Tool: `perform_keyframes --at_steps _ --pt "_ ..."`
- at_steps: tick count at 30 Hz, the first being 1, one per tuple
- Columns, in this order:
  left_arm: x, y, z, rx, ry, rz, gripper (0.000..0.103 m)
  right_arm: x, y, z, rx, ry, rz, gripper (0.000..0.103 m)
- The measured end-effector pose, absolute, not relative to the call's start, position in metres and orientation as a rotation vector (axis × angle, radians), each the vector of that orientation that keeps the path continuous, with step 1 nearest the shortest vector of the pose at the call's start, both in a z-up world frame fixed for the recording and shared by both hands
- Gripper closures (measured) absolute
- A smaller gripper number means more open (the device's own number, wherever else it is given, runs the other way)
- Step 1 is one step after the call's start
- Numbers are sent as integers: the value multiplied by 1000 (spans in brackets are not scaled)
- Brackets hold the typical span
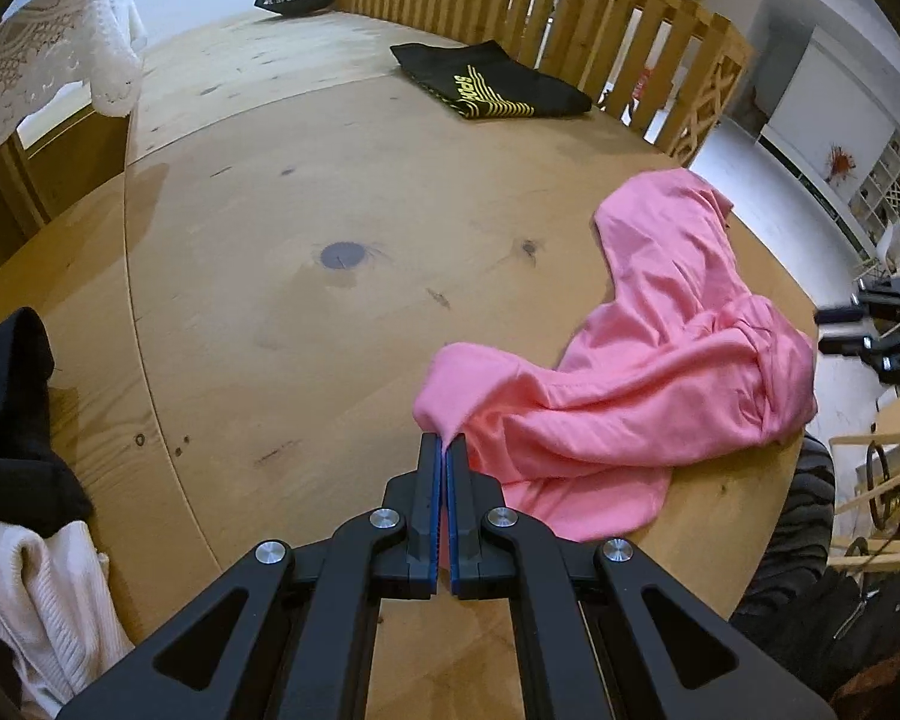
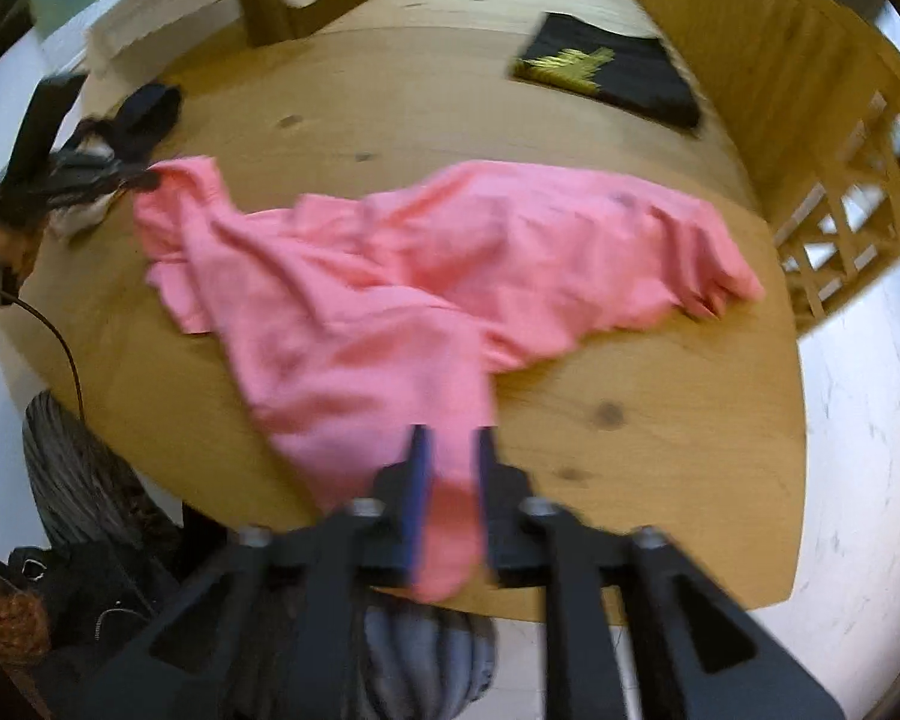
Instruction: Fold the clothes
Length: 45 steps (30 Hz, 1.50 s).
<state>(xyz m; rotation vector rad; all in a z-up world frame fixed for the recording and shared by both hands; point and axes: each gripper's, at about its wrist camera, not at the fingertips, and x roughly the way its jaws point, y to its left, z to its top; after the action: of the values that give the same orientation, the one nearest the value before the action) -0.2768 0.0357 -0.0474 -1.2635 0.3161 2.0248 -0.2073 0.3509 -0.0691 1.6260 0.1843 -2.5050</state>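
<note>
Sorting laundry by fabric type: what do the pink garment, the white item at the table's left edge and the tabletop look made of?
The pink garment looks like thin, matte jersey knit, likely cotton: it drapes in soft folds. The white item appears to be a ribbed knit, maybe wool or acrylic; its vertical ribs show. The tabletop is pale wood with a smooth satin finish, with visible knots and grain.

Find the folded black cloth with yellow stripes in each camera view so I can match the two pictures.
Left wrist: black cloth at upper centre, far across the table, beside the wooden fence.
Right wrist: black cloth at upper right, blurred, beyond the pink garment.
Shared landmark: the wooden fence beside it.
</note>
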Motion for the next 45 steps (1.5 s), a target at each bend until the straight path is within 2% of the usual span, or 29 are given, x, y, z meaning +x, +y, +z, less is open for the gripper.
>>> perform_keyframes --at_steps 1,3,10,13,19,22,27,31,33,35,40,45 --pt "-276 35 -46 -1262 313 2024 102 -212 345 -69 1623 214 -2511 45" --pt "-274 33 -47 -1262 314 2019 102 -223 338 -70 1619 271 -2532 44" --pt "-269 27 -50 -1262 320 2001 102 -268 338 -104 1747 141 -2409 47" --pt "-269 25 -56 -1273 329 1997 102 -269 347 -114 1768 32 -2336 99" --pt "-262 19 -67 -1298 327 1969 102 -236 372 -83 1620 -164 -2360 99" --pt "-246 16 -75 -1320 337 1922 102 -211 388 -76 1603 -198 -2386 99" --pt "-225 22 -90 -1349 365 1834 102 -192 406 -115 1792 -148 -2396 99" --pt "-219 30 -88 -1333 398 1822 102 -195 399 -118 1823 -101 -2397 93" --pt "-215 32 -86 -1320 429 1820 101 -194 392 -108 1783 -26 -2425 81" --pt "-211 33 -84 -1314 452 1823 101 -191 386 -100 1751 34 -2446 61" --pt "-206 38 -79 -1293 478 1811 101 -187 375 -83 1675 172 -2484 58" --pt "-209 45 -78 -1285 507 1812 100 -196 363 -98 1689 249 -2430 58"
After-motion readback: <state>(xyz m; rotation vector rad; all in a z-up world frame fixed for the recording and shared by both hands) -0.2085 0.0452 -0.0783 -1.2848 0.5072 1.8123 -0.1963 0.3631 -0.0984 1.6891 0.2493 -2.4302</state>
